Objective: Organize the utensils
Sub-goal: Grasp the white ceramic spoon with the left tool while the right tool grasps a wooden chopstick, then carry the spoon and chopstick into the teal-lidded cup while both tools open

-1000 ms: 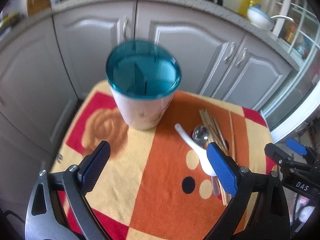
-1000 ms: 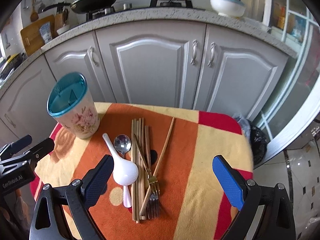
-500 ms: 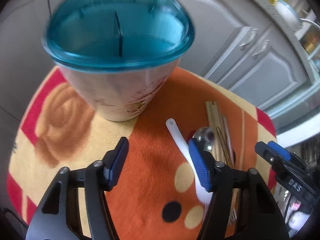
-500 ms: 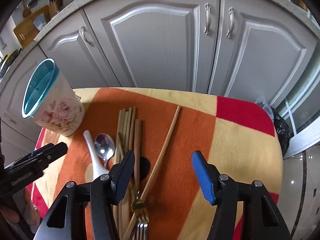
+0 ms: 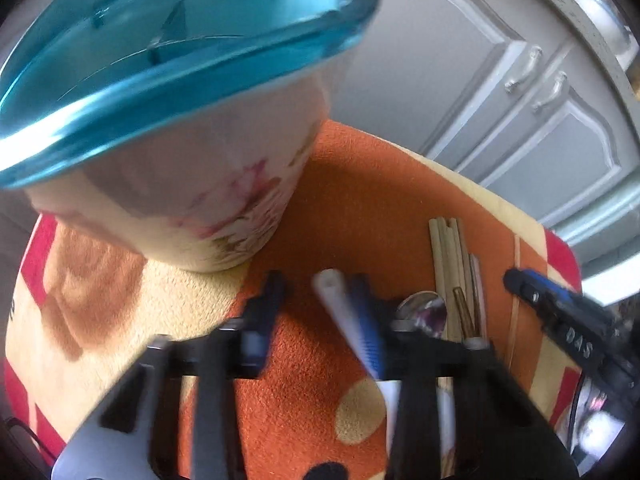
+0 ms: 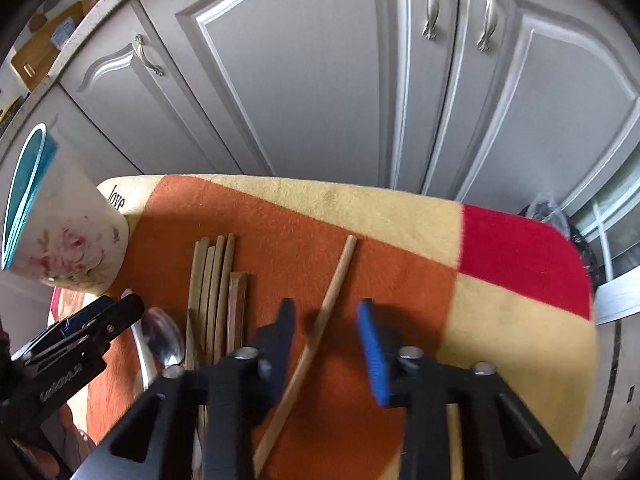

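Surface: I see a fleecy cloth [image 6: 360,216] in orange, cream and red blocks under both tongs; it covers a small table.
Room: grey panelled cabinet doors [image 6: 320,80] with metal handles stand just beyond the far edge of the cloth.
Holder: a cream cup with a pink flower print and a teal divided lid [image 5: 172,92] stands ahead and left of my left tongs, very close to its camera.
Utensils: a white spoon [image 5: 340,308] lies along the inner face of my left tongs' right finger; a steel spoon [image 5: 424,314] and a bundle of chopsticks [image 5: 452,264] lie just right of it. One single chopstick [image 6: 320,328] lies apart from the bundle.
Left tongs [image 5: 316,312]: its jaws have just been closing and stand narrow; the white spoon's handle sits between them against the right pad, with bare cloth up to the left pad, so no grip.
Right tongs [image 6: 326,344]: its jaws have just been closing; the single chopstick runs between them, gaps visible on both sides.
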Demonstrator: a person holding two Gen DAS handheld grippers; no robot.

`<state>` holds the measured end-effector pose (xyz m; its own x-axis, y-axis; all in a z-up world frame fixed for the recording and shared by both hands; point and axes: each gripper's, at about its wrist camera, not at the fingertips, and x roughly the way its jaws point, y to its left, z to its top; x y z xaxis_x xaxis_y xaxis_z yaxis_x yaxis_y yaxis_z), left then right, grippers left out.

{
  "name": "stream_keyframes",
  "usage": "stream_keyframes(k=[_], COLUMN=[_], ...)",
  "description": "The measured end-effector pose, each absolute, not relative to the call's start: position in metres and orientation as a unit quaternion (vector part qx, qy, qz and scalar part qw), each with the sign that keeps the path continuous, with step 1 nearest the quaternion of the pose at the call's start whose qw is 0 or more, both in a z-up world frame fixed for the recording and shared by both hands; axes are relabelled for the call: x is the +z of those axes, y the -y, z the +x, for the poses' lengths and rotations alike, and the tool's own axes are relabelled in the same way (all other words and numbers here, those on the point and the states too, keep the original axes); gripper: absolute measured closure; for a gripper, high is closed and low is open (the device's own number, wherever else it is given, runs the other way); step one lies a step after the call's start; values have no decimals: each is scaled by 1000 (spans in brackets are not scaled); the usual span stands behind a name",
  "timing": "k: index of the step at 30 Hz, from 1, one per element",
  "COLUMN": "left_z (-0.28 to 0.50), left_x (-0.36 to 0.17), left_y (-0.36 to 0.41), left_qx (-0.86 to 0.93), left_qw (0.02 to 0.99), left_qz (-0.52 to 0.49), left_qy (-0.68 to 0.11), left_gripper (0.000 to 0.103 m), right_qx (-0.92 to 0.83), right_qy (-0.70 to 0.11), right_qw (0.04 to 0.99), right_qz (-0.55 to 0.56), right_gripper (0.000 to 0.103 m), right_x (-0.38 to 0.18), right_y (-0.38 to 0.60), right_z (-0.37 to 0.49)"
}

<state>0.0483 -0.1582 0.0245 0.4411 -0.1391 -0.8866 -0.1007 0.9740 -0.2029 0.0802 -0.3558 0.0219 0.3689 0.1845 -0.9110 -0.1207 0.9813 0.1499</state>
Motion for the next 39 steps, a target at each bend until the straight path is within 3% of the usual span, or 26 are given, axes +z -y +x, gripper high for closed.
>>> stream_keyframes(k=[3,11,25,30,36,37,38,39], left_z=[43,16,-33,-42,-48,-50,-50,-51], left_x=[23,40,129,153,153,151,149,147], left_y=[156,129,94,80,64,64,64,63], left_qx=[-49,-108,-165,-170,-163,-162,-161,-161], left_qw=[841,827,860,872,868,868,867,865], left_qz=[-117,-110,-106,-101,-121,-121,-122,-124], left_qy=[-526,-540,-471,-448,-453,-454,-456,-459], left_gripper=[88,92,93,99,99,99,99,99], right_qx=[94,130,164,179,161,151,146,134], right_qy=[-546,-547,-468,-436,-456,-456,-461,-480], right_qw=[833,826,867,880,875,877,875,866], right_qz=[13,47,51,49,31,25,21,17], right_gripper=[92,92,95,96,96,95,87,67], right_x=[22,37,134,162,146,140,133,120], right_y=[353,370,354,346,334,336,339,342], right_z=[81,40,-36,-51,-41,-38,-34,-27])
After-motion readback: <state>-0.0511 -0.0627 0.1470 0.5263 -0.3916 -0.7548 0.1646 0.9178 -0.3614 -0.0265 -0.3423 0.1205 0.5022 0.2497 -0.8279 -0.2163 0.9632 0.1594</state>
